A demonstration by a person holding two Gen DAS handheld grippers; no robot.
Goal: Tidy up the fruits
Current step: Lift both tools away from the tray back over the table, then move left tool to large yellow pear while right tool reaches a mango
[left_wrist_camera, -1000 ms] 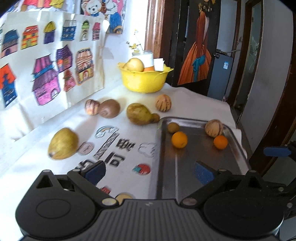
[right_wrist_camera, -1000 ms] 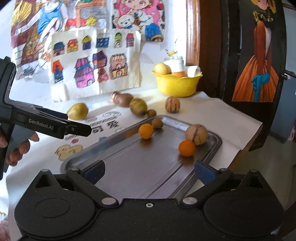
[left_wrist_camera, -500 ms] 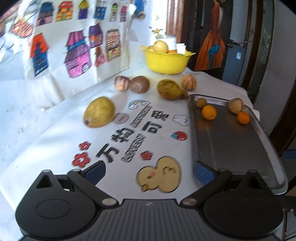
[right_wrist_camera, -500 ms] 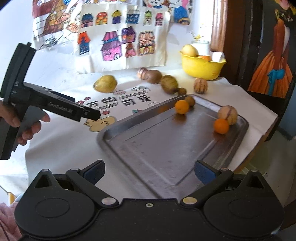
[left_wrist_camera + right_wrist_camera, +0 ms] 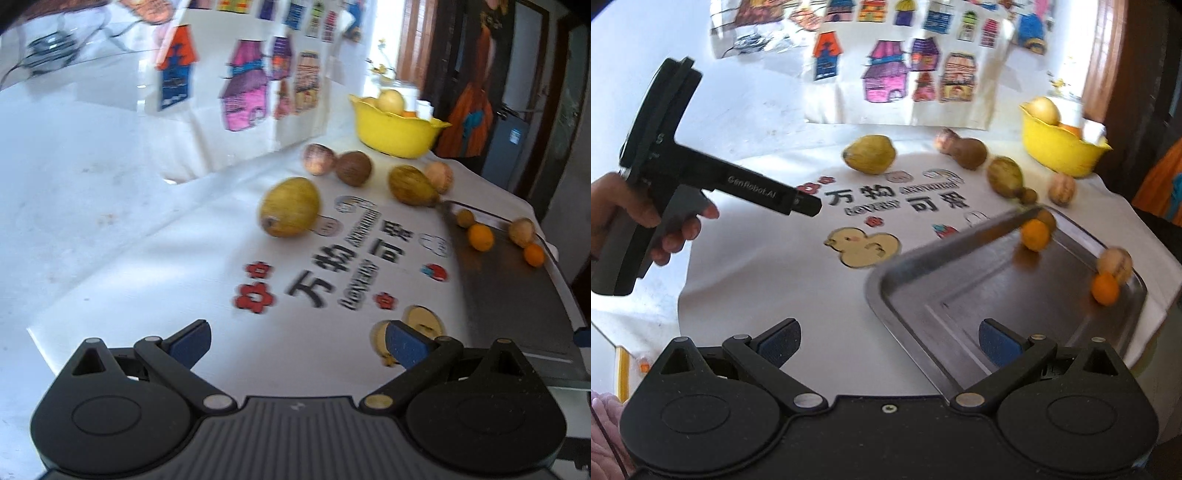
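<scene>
Both cams have pulled back & swung left vs 1 s ago: the fruits sit further off now, and more bare cloth shows in front of each gripper.

Fruits, split in 2 groups. On the metal tray (image 5: pixel 960 295), 4 pcs at the far end: an orange (image 5: pixel 1035 235) w/ a small brown fruit (image 5: pixel 1047 218) touching it near the far corner, a second orange (image 5: pixel 1105 288) right beside a tan striped fruit (image 5: pixel 1115 260) at the right rim. Likely already sorted, parked at the far end so the near part stays free for more. Loose on the white printed cloth (image 5: pixel 184 258): big yellow-green fruit (image 5: pixel 289 211) nearest the left gripper, then a pinkish one (image 5: pixel 318 158) touching a brown one (image 5: pixel 354 168), an olive pear-shaped one (image 5: pixel 410 184) and a tan striped one (image 5: pixel 439 176) by the tray's far corner. Yellow bowl (image 5: pixel 395 136) at the back holds a pale fruit + other bits; can't tell if it's part of the sort.

Left gripper (image 5: pixel 297 343): jaws spread wide, nothing between them, held over the cloth near the table's front edge, roughly facing the yellow-green fruit, prob. the next pick since it's closest and unobstructed. Right gripper (image 5: pixel 889 343): also wide, empty, over the tray's near corner, well apart from any fruit; looks like standby while the left works. In the right cam the left tool's handle sits in the person's left hand (image 5: pixel 635 218).
</scene>
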